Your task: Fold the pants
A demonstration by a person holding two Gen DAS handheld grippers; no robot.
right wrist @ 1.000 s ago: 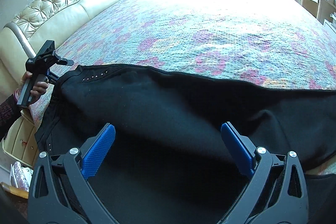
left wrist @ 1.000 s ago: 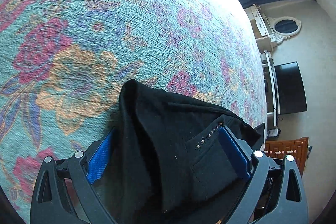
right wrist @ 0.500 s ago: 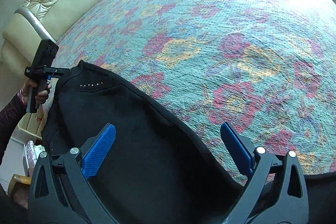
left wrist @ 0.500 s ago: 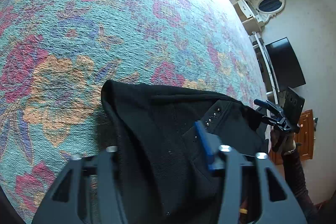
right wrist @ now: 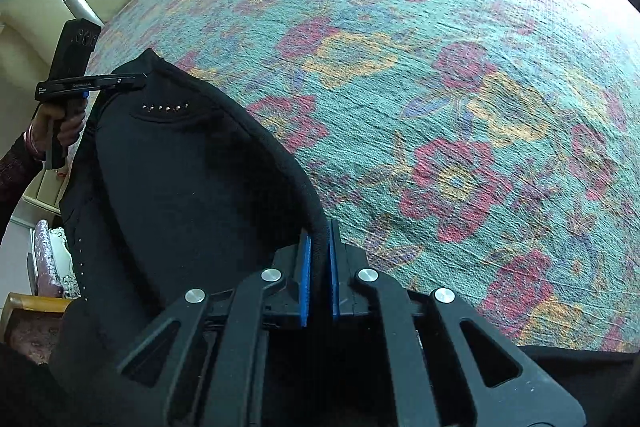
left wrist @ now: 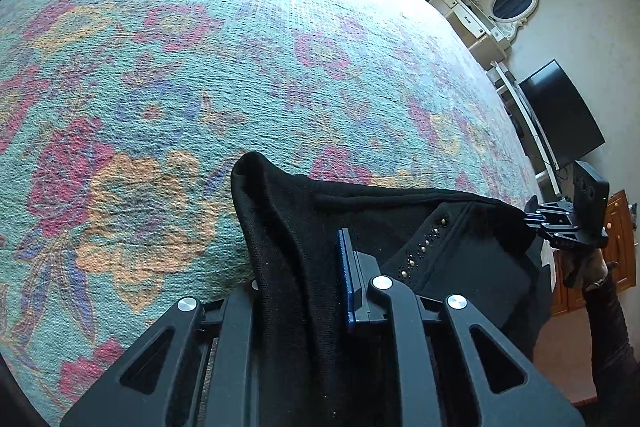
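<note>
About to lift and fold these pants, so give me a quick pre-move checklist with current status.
1. Left gripper jaws shut on the black pants: ok.
2. Right gripper jaws shut on the pants' edge: ok.
3. Fabric taut between grippers: not ok, it sags and bunches.
4. Pants fully on the floral bedspread: not ok, part hangs off the edge.
5. Legs aligned: cannot tell.

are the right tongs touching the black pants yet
Touching. The right wrist view shows the right tongs shut on the black pants, with the rolled hem squeezed between both blue pads.
</note>
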